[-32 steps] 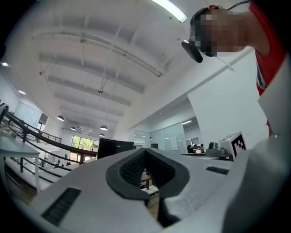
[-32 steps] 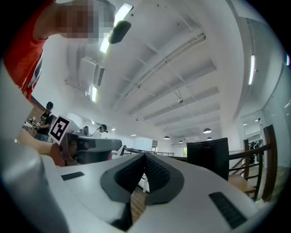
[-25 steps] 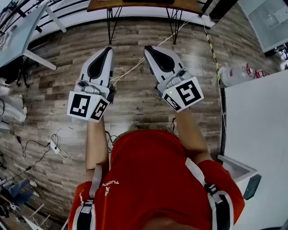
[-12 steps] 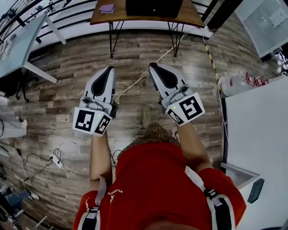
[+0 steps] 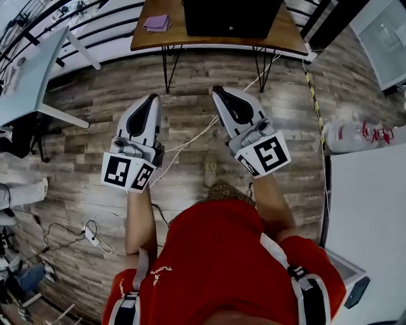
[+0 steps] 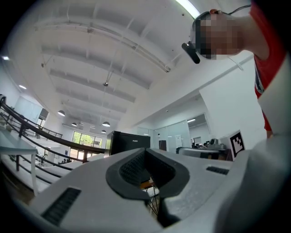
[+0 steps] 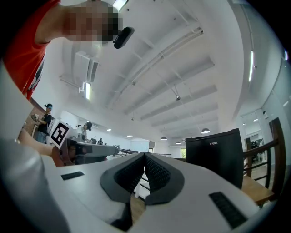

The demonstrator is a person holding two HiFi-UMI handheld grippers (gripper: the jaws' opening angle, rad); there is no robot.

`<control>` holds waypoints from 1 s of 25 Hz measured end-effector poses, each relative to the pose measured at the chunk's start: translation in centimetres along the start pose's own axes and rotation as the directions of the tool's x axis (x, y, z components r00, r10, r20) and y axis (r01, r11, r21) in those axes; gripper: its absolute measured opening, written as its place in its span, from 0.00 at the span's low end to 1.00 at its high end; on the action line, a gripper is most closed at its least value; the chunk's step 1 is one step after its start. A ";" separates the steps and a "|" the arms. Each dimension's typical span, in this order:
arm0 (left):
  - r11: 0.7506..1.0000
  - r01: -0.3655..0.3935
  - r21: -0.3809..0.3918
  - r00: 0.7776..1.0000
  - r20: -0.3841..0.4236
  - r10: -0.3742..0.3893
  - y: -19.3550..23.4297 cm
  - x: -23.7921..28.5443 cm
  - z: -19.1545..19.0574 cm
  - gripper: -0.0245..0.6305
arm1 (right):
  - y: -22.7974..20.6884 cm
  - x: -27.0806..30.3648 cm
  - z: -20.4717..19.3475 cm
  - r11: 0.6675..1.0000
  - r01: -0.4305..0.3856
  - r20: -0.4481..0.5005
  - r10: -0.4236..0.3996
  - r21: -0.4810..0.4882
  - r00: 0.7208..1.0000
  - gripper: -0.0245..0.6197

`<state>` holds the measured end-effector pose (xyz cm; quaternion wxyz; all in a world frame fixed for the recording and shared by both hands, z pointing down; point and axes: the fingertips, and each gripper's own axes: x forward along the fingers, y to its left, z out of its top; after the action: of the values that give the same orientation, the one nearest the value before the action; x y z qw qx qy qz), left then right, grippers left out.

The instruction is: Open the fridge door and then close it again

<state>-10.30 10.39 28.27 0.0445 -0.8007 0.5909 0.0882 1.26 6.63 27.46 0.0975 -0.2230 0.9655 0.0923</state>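
Note:
A black mini fridge point(image 5: 231, 18) stands on a wooden table point(image 5: 152, 40) at the top of the head view, with its door shut. My left gripper point(image 5: 151, 98) and right gripper point(image 5: 219, 90) are held side by side over the wood floor, short of the table and pointing toward it. Both are shut with nothing between their jaws. In the left gripper view the fridge point(image 6: 128, 143) shows beyond the shut left gripper point(image 6: 145, 152). In the right gripper view the fridge point(image 7: 213, 152) stands to the right of the shut right gripper point(image 7: 144, 157).
A purple item point(image 5: 156, 23) lies on the table's left end. A white desk point(image 5: 32, 70) stands at the left and a white counter point(image 5: 374, 209) at the right, with a plastic bottle point(image 5: 352, 136) beside it. Cables point(image 5: 190, 143) and a power strip point(image 5: 92, 236) lie on the floor.
The table and fridge have come further into view and nearer as the person walked toward them. Both grippers kept their pose and stayed shut.

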 end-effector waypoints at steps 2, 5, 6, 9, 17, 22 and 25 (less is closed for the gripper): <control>1.000 0.000 0.009 1.000 -0.004 0.000 2.0 3.2 -0.2 0.05 | -2.8 2.2 -0.5 1.000 -0.002 0.007 0.002 0.000 1.000 0.08; 1.000 -0.007 0.014 1.000 -0.008 0.007 4.9 7.8 -0.8 0.05 | -6.5 5.3 -1.4 1.000 -0.018 0.013 0.018 0.003 1.000 0.08; 1.000 -0.009 0.014 1.000 -0.010 0.010 5.7 9.2 -0.9 0.05 | -7.7 6.3 -1.7 1.000 -0.025 0.013 0.025 0.003 1.000 0.08; 1.000 -0.014 0.012 1.000 -0.013 0.014 7.8 13.0 -1.2 0.05 | -10.8 8.9 -2.4 0.999 -0.041 0.011 0.041 -0.001 0.999 0.08; 1.000 0.000 0.027 0.999 -0.034 0.001 12.4 20.4 -1.5 0.05 | -15.4 13.6 -4.0 0.998 -0.059 -0.005 0.060 0.018 0.998 0.08; 0.999 0.028 0.024 0.998 -0.048 -0.027 15.9 24.3 -2.6 0.05 | -17.1 16.0 -5.5 0.999 -0.024 -0.022 0.025 0.032 0.999 0.08; 0.998 0.061 0.016 0.997 -0.047 -0.060 17.8 26.7 -3.3 0.05 | -18.0 17.6 -6.2 1.000 0.007 -0.032 -0.006 0.016 0.999 0.08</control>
<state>-19.34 -20.51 26.91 0.0404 -0.8197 0.5680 0.0629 -7.09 -17.88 26.94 0.0840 -0.2269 0.9669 0.0806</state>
